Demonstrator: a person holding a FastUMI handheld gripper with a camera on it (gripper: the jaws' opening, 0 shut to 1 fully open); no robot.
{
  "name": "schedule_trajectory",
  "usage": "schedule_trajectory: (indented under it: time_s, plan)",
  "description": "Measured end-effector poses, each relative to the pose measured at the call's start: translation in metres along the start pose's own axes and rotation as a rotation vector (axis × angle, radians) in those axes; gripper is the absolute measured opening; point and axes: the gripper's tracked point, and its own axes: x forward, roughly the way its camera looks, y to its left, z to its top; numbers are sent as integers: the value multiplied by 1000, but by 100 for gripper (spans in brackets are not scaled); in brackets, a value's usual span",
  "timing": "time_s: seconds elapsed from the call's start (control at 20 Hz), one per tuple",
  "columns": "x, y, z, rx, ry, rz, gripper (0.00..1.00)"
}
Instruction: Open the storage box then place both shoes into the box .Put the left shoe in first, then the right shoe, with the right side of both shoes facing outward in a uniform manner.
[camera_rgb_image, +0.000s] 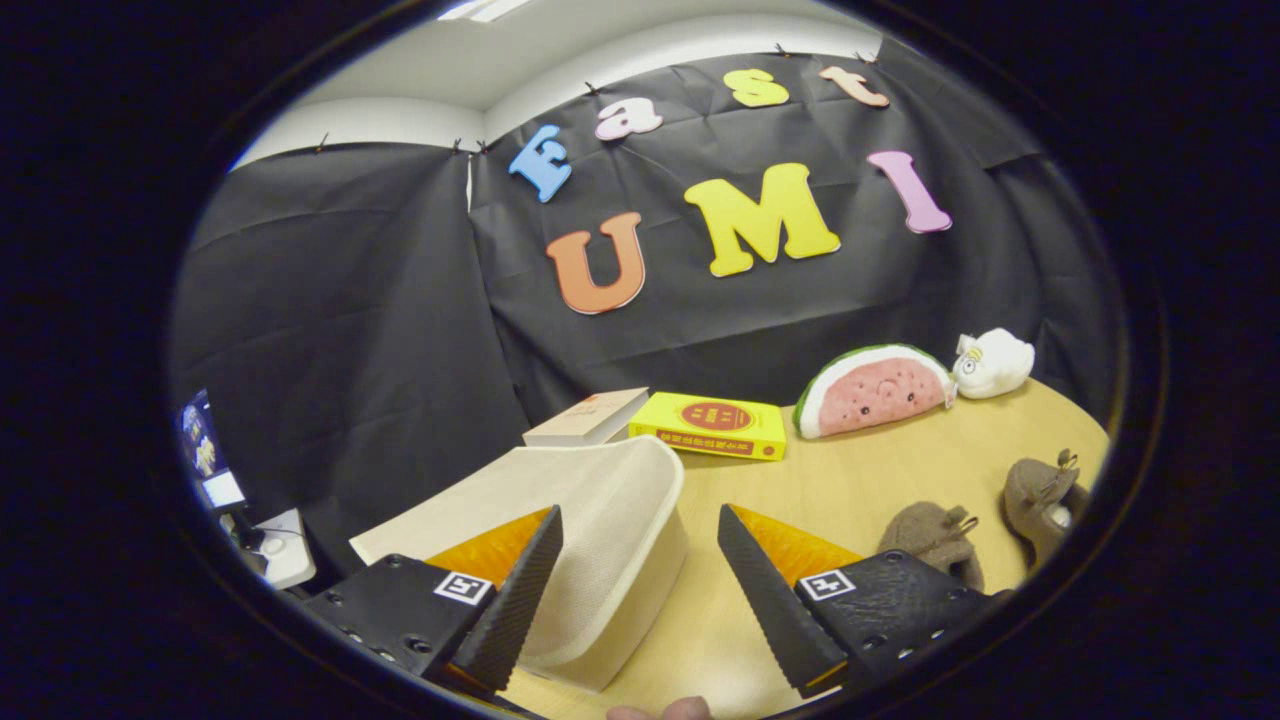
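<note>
Opening the storage box (600, 520) appears to be the step in hand; entries follow.

Gripper (640, 525): fingers spread wide, holding nothing. One finger overlaps the box's near edge in view; the other hangs over bare worktop (880, 460). Whether either touches anything cannot be told.

Storage box: cream, mesh-textured top, sitting on the worktop's edge just ahead of and partly between the fingers. Its lid looks flat and down, so judged not yet opened. Hinge side not discernible.

Shoes (985, 520): two brown, fuzzy, lying near each other on the worktop beyond the other finger, well apart from the box. Which is left and which right cannot be told.

Other stock: yellow book (712, 425) and pale book (588, 416) behind the box; watermelon plush (872, 390) and white plush (992, 363) further back.

Handling advice: likely best to bring the fingers onto the lid's rounded free corner, pinch only the lip, then lift in an arc about the hinge. Keep the lid clear of the books. Leave it fully open, since the left shoe goes in first.
</note>
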Motion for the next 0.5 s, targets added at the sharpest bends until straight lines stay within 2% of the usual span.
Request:
schedule_trajectory:
  time_s: [0.5]
  plan:
    - [15, 18, -22, 156, 67, 89, 96]
